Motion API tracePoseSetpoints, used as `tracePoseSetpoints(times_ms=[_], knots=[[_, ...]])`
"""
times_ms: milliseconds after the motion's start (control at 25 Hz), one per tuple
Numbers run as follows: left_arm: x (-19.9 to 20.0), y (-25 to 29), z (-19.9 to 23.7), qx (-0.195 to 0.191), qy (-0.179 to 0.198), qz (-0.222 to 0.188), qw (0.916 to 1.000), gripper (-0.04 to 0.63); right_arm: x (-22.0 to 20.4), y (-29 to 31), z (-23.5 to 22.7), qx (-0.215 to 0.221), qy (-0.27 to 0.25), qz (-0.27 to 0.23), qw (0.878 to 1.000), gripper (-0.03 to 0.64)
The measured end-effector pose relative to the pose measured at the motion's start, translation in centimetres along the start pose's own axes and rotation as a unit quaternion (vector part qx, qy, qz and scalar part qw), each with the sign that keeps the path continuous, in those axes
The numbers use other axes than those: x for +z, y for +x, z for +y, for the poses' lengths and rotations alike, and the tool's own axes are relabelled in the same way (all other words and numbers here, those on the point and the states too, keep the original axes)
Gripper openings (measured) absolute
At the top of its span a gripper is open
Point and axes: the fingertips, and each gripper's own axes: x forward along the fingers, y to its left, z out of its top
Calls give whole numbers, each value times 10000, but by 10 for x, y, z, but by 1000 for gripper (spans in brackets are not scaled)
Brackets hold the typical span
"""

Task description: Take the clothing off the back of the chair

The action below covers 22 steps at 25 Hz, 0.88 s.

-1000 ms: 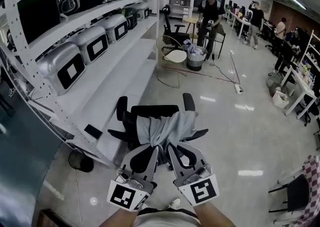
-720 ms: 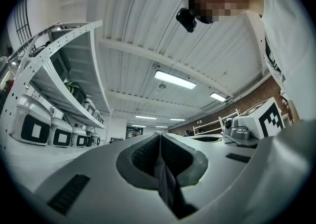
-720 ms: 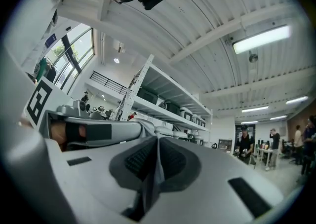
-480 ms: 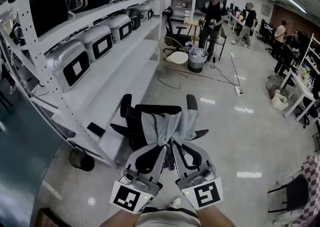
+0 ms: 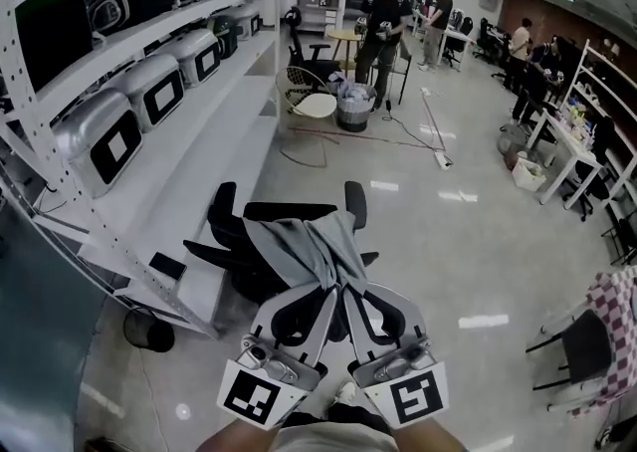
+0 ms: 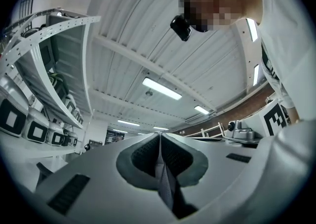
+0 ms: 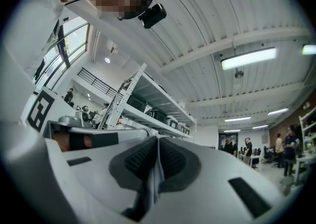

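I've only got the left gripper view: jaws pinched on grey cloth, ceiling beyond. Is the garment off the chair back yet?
Observer: Not yet. The head view shows the grey garment lying across the back of the black chair, gathered to a peak at your end.
Operator: Does the right gripper have it too?
Observer: Yes, the right gripper is shut on a fold of it.
Operator: Anything beside the chair?
Observer: A white shelf rack, close on its left in the head view.
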Motion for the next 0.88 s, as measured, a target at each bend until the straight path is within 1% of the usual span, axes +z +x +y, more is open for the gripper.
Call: tracePoseSetpoints(times_ms=[120,240,480,880], knots=[[4,4,-11,-154,-49,-46,9999,15,4,-9,-2,-72,20,-9,10000,20],[8,6,-19,-176,-44,-99,9998,15,8,-16,-5,-50,65,-73,9999,20],[16,8,-35,-7,67,-177,9998,14,19,-28,-11,160,165,-266,9994,18],[17,14,-72,255,215,-210,9992,15,24,-61,-27,496,303,-384,9976,18]])
